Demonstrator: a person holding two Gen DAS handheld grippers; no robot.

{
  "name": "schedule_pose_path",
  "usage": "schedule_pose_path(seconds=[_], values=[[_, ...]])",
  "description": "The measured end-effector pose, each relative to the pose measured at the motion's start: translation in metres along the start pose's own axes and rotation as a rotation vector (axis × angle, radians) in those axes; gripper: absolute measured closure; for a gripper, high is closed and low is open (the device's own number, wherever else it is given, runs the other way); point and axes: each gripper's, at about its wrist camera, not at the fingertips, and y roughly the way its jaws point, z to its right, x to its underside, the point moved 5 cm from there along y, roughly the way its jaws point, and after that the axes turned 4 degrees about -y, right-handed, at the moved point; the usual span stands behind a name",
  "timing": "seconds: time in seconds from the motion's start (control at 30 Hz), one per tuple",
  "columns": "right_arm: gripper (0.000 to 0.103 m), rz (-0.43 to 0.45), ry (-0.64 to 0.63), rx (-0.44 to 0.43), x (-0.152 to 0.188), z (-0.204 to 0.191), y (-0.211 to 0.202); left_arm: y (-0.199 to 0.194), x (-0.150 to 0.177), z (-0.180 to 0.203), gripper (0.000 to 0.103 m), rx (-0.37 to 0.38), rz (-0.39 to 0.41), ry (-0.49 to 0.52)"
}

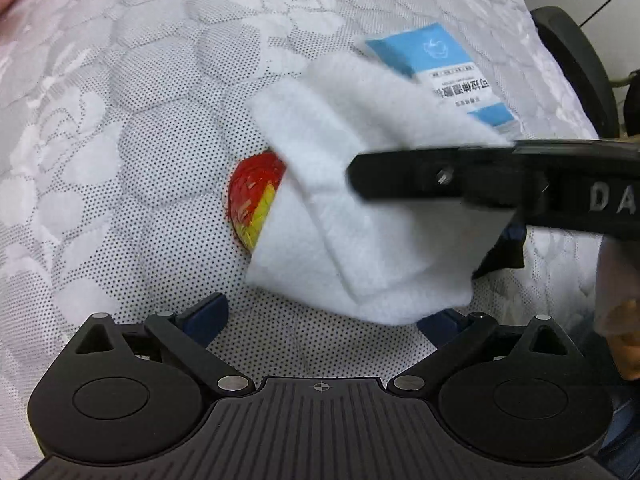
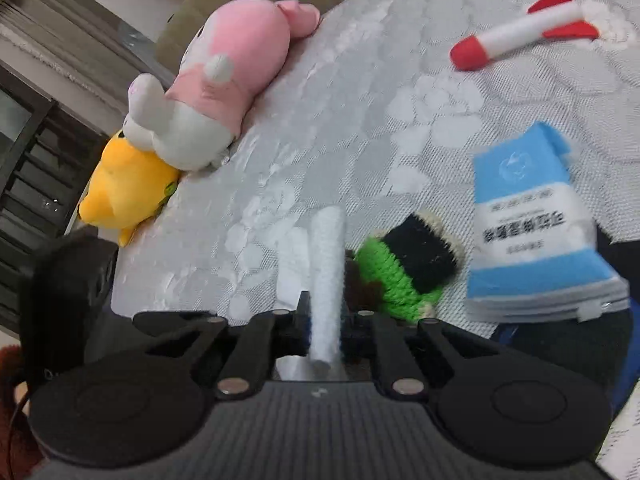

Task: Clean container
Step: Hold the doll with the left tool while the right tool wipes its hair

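While the right claw (image 2: 325, 320) stays... no.

Though the right claw (image 2: 325, 320) is clamped on a soft, light white cloth (image 2: 328, 264), left claw (image 1: 320, 312) gapes; regrip at six o'clock edge.

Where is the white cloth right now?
The white cloth is pinched in the right claw, held over the patterned bedcover, beside the knitted toy.

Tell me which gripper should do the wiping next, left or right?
Right. The right gripper is already shut on the white cloth, beside the knitted container. The left gripper is wide open and holds nothing, so it could probably steady the container.
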Motion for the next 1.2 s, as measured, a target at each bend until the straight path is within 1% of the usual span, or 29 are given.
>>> schedule_pose_path(seconds=[0.1,0.2,0.27,0.33,0.37,0.4,0.43,0.47,0.5,0.53,0.57,0.6,0.67,0.7,0.73,0.77,0.8,0.83,0.87,0.9,0.93,0.97,1.07,1.13,1.2], values=[[0.092,0.01,-0.082,0.145,-0.001,0.002,0.0,0.004,-0.004,-0.006,0.001,0.05,-0.006,-0.057],[0.092,-0.019,-0.053,0.203,0.002,0.012,0.003,0.013,-0.013,-0.018,0.0,0.101,-0.019,-0.176],[0.092,-0.011,-0.081,0.266,0.001,0.014,0.001,0.015,-0.017,-0.026,0.0,0.124,0.002,-0.243],[0.092,0.011,-0.142,0.358,-0.002,0.015,0.0,0.013,-0.019,-0.031,0.0,0.147,0.037,-0.291],[0.092,0.024,-0.158,0.38,-0.003,0.015,-0.002,0.012,-0.02,-0.033,0.0,0.162,0.058,-0.305],[0.092,0.036,-0.153,0.381,-0.003,0.017,-0.006,0.011,-0.02,-0.034,0.0,0.174,0.078,-0.309],[0.092,0.048,-0.136,0.372,-0.002,0.02,-0.012,0.009,-0.021,-0.034,0.001,0.172,0.099,-0.29],[0.092,0.058,-0.121,0.362,-0.003,0.021,-0.015,0.007,-0.021,-0.03,0.004,0.155,0.117,-0.254],[0.092,0.069,-0.113,0.358,-0.004,0.022,-0.017,0.006,-0.021,-0.026,0.018,0.11,0.135,-0.205],[0.092,0.082,-0.109,0.361,-0.006,0.022,-0.019,0.005,-0.019,-0.021,0.026,0.035,0.152,-0.132],[0.092,0.095,-0.108,0.369,-0.007,0.023,-0.023,0.005,-0.016,-0.014,0.026,-0.021,0.174,-0.058],[0.092,0.108,-0.107,0.378,-0.009,0.024,-0.025,0.003,-0.015,-0.003,0.027,-0.086,0.207,0.04],[0.092,0.145,-0.086,0.368,-0.015,0.025,-0.032,0.0,-0.011,0.021,0.027,-0.245,0.281,0.273],[0.092,0.168,-0.025,0.288,-0.016,0.027,-0.038,0.001,-0.003,0.036,0.027,-0.361,0.331,0.435],[0.092,0.195,0.069,0.156,-0.018,0.03,-0.044,0.002,0.005,0.052,0.026,-0.482,0.383,0.603],[0.092,0.219,0.178,0.001,-0.019,0.033,-0.05,0.006,0.012,0.065,0.026,-0.571,0.418,0.737],[0.092,0.24,0.278,-0.149,-0.02,0.035,-0.054,0.011,0.021,0.074,0.026,-0.634,0.437,0.846],[0.093,0.26,0.358,-0.273,-0.021,0.038,-0.058,0.015,0.03,0.08,0.025,-0.655,0.429,0.909],[0.093,0.28,0.382,-0.336,-0.023,0.038,-0.062,0.017,0.035,0.082,0.024,-0.628,0.399,0.907],[0.093,0.293,0.342,-0.314,-0.025,0.034,-0.064,0.018,0.038,0.082,0.023,-0.593,0.365,0.892],[0.092,0.288,0.283,-0.255,-0.025,0.031,-0.062,0.017,0.039,0.081,0.021,-0.546,0.33,0.854],[0.092,0.262,0.251,-0.212,-0.022,0.029,-0.056,0.014,0.038,0.079,0.02,-0.512,0.311,0.816],[0.092,0.141,0.24,-0.148,-0.012,0.028,-0.03,0.002,0.031,0.073,0.019,-0.417,0.289,0.682],[0.092,0.092,0.165,-0.056,-0.007,0.025,-0.02,-0.003,0.027,0.068,0.016,-0.363,0.272,0.602],[0.092,0.066,0.083,0.038,-0.004,0.02,-0.017,-0.006,0.027,0.065,0.015,-0.337,0.266,0.571]])
